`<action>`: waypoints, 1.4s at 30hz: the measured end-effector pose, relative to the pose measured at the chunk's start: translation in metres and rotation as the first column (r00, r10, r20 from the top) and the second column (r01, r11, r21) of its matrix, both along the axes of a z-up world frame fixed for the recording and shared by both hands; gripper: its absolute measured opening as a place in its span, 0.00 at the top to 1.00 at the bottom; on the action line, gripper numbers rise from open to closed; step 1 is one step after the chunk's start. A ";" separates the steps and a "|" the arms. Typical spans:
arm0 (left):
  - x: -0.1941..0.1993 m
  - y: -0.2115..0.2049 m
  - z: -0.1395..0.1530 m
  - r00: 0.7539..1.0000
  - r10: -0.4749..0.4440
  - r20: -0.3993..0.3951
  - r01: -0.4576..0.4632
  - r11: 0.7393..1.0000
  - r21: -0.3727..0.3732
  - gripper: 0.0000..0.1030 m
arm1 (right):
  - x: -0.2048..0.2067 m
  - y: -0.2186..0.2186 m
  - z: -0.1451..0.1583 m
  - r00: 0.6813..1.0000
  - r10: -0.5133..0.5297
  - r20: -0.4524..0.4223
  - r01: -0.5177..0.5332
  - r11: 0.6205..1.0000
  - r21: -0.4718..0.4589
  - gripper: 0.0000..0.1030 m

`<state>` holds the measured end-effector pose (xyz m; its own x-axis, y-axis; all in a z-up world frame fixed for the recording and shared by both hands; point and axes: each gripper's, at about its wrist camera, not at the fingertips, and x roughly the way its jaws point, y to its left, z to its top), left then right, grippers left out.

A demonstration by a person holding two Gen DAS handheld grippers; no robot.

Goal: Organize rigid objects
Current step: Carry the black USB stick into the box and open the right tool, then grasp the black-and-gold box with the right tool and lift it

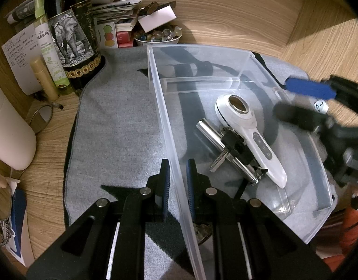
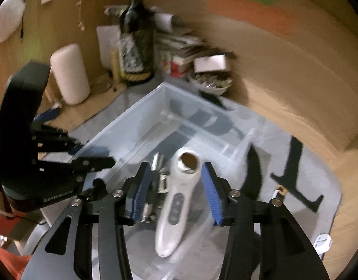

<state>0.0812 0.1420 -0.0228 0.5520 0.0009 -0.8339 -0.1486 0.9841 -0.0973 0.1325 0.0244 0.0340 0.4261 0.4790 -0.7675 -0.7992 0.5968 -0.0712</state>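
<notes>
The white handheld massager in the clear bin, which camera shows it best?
The left wrist view: the white handheld massager is sharp and unobstructed, head ring and buttons legible, lying on a metal cylinder lock inside the clear plastic bin. The right wrist view shows it whole between the right gripper fingers, but motion-blurred.

We see a wooden desk (image 1: pixel 237 11) carrying a grey mat (image 1: pixel 118 126) with black shapes on it. On the mat rests a clear plastic bin (image 1: pixel 155 70). Directly on the wood, beyond the mat's far edge, stand a dark wine bottle (image 1: pixel 71 35), a green spray bottle (image 1: pixel 49 46), a bowl of pebbles (image 1: pixel 158 37), stacked booklets (image 1: pixel 123 16) and a white rounded cylinder (image 2: pixel 69 74).
</notes>
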 end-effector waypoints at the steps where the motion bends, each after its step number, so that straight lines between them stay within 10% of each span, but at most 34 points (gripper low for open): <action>1: 0.000 0.000 0.000 1.000 0.000 0.000 0.000 1.000 0.000 0.87 | 0.002 -0.004 0.004 1.000 -0.015 0.009 0.015 1.000 0.011 0.56; 14: 0.000 0.000 0.000 1.000 0.000 -0.001 0.000 1.000 -0.001 0.87 | 0.058 -0.070 0.034 0.965 -0.255 0.054 0.249 0.964 0.098 0.44; 29: 0.000 0.000 0.000 1.000 0.000 -0.001 0.000 1.000 0.001 0.87 | 0.109 -0.101 -0.057 0.913 -0.399 -0.081 0.394 0.917 -0.064 0.45; 37: -0.001 -0.001 -0.001 1.000 0.001 -0.002 -0.001 1.000 0.004 0.87 | 0.111 -0.103 -0.080 0.911 -0.397 -0.111 0.388 0.917 -0.089 0.77; 42: -0.001 -0.001 -0.001 1.000 0.001 -0.003 -0.001 1.000 0.007 0.87 | 0.105 -0.103 -0.075 0.916 -0.390 -0.094 0.383 0.919 -0.091 0.79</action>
<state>0.0799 0.1412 -0.0236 0.5491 0.0073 -0.8357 -0.1502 0.9845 -0.0901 0.2371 -0.0790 -0.0411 0.4797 0.2374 -0.8447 -0.5123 0.8573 -0.0500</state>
